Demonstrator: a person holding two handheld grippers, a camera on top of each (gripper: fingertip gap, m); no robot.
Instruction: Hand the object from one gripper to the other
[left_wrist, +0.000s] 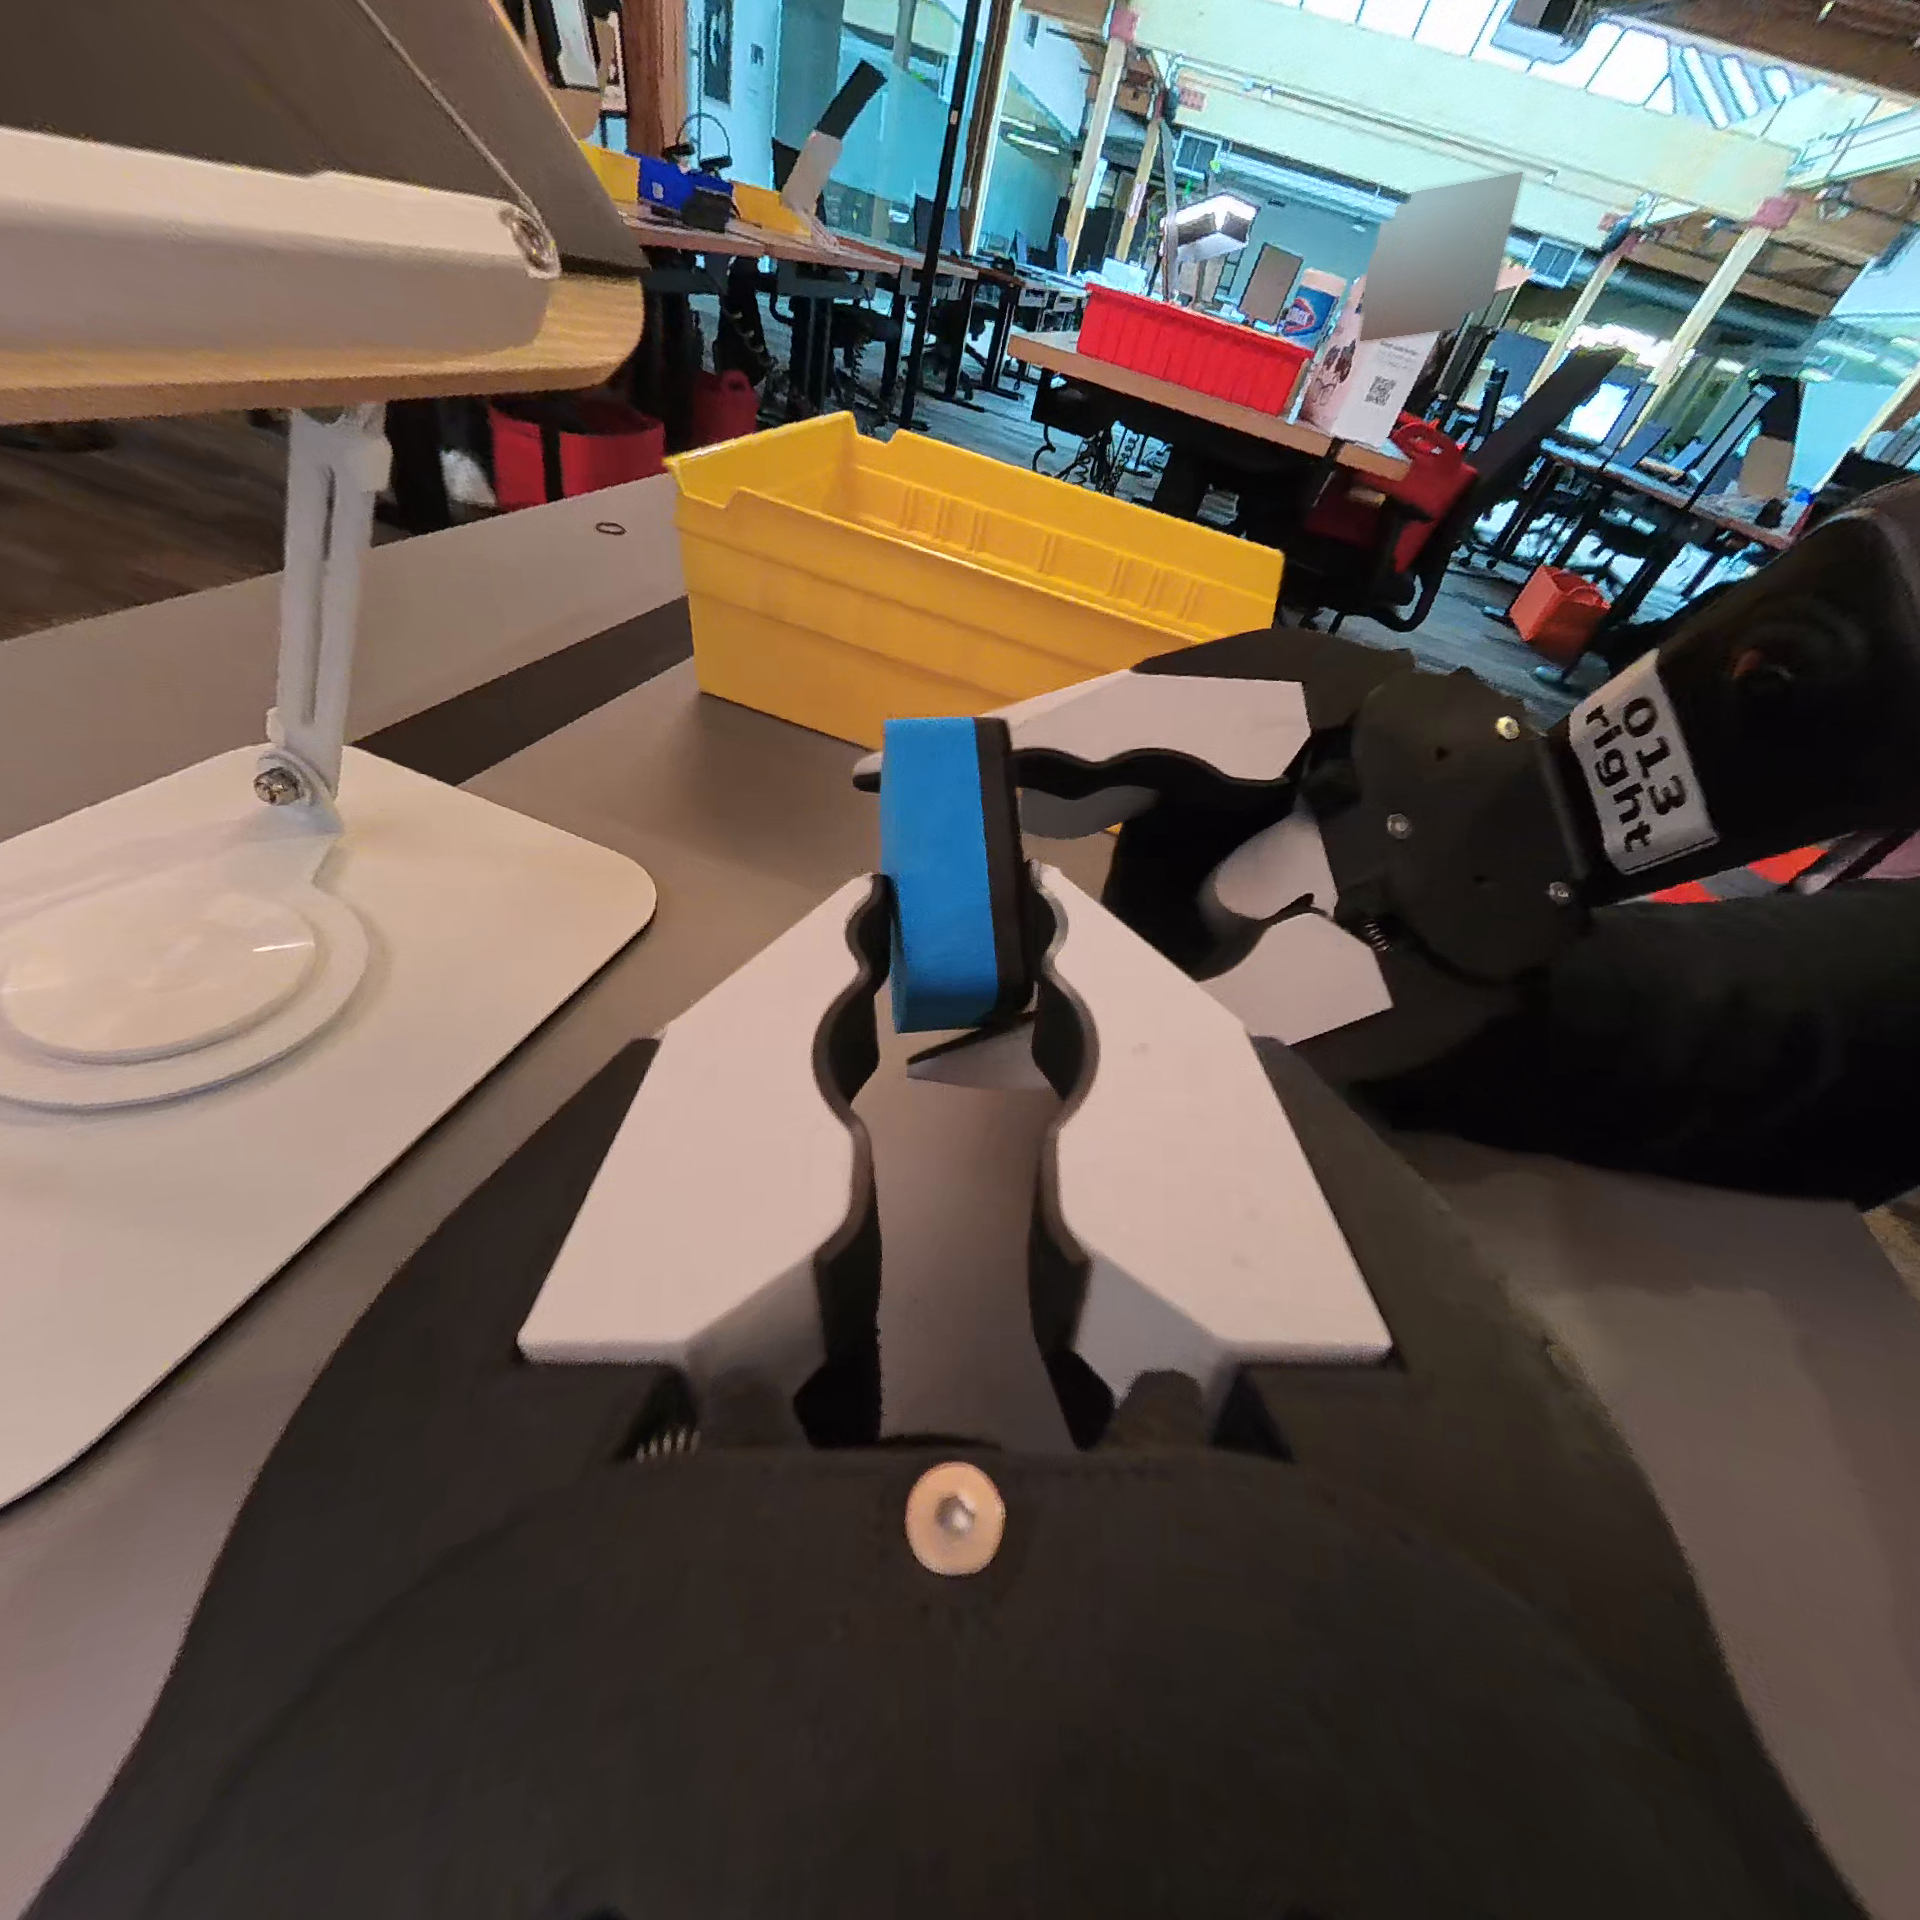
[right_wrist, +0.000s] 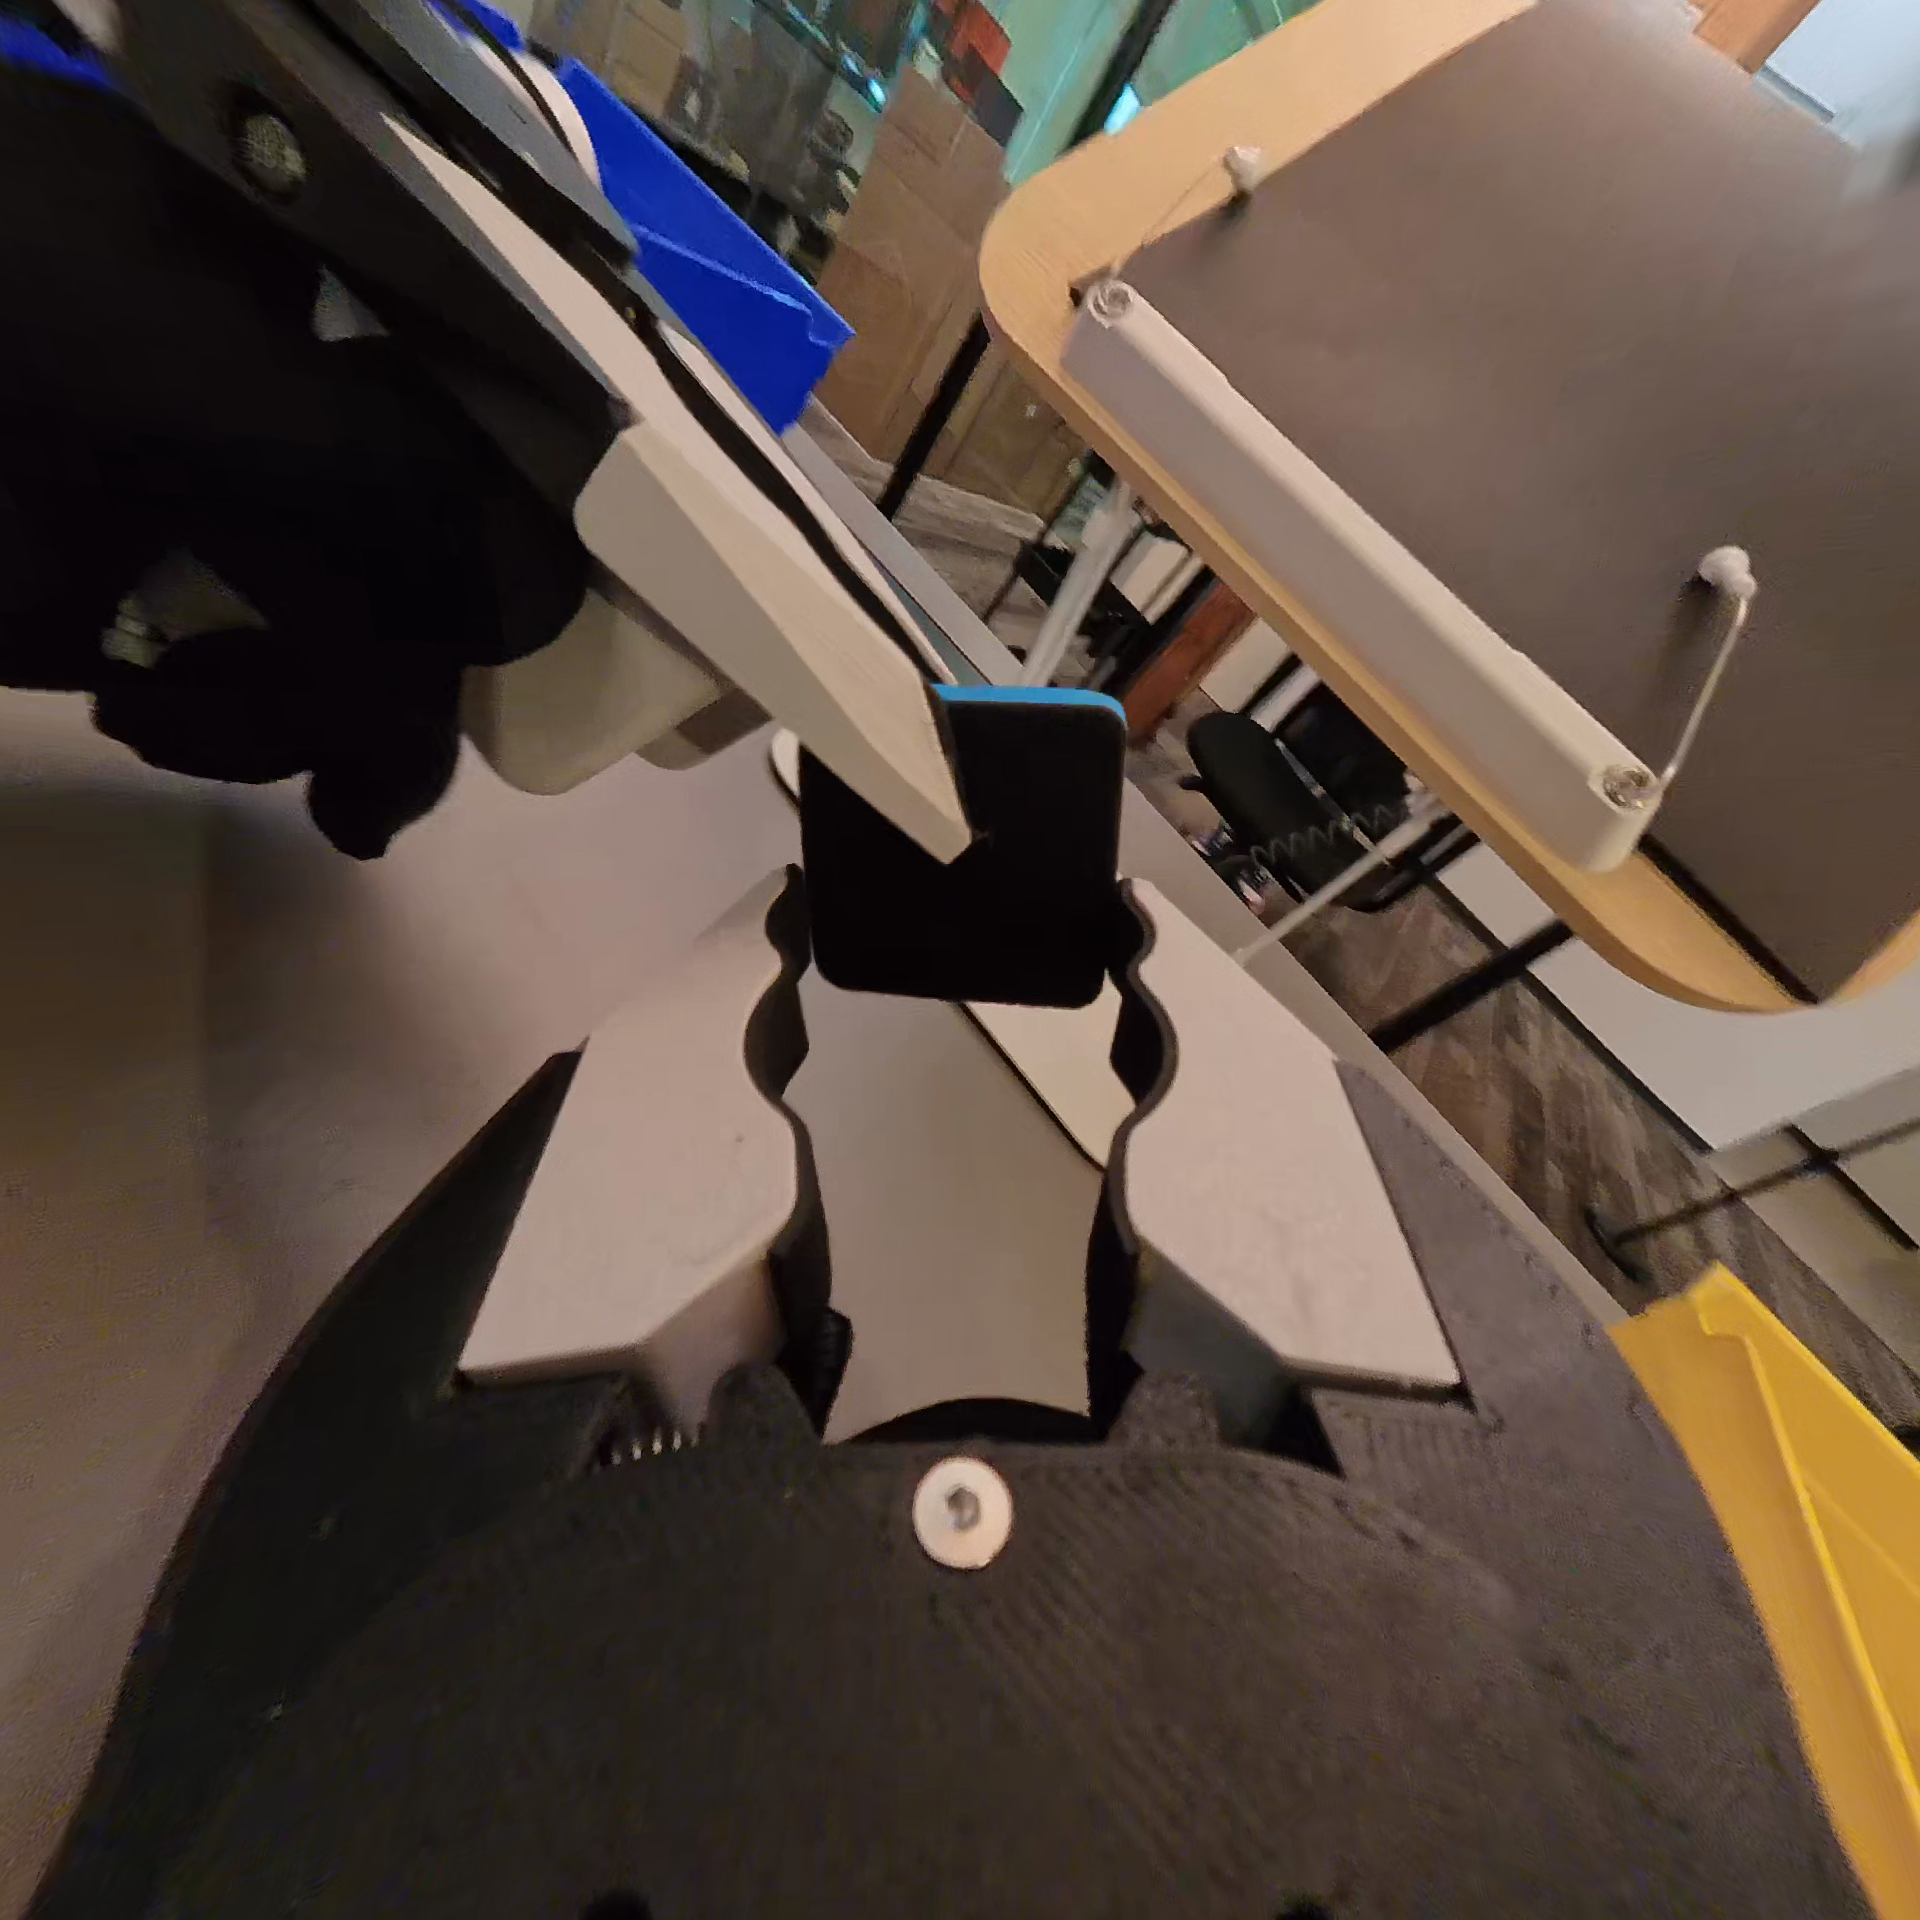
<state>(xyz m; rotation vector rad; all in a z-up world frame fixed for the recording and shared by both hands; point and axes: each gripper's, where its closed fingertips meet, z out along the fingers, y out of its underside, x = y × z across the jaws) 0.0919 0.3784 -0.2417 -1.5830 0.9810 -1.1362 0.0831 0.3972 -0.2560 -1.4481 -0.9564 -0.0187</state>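
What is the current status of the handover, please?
Left gripper shut on blue-and-black block. Right gripper closing around it, grip unconfirmed. Nothing in the way.

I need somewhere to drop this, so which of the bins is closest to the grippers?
The yellow bin: it stands on the same grey table as the work, while the red bin sits on a desk farther back.

Left wrist view: a white label (left_wrist: 1642, 774) with black printed characters is noted on the black body of the right gripper (left_wrist: 899, 920). Far behind, a logo is seen on a canister (left_wrist: 1301, 308) and a square code on a white card (left_wrist: 1380, 390), both on a wooden table (left_wrist: 1174, 400). Right wrist view: no writing can be read.
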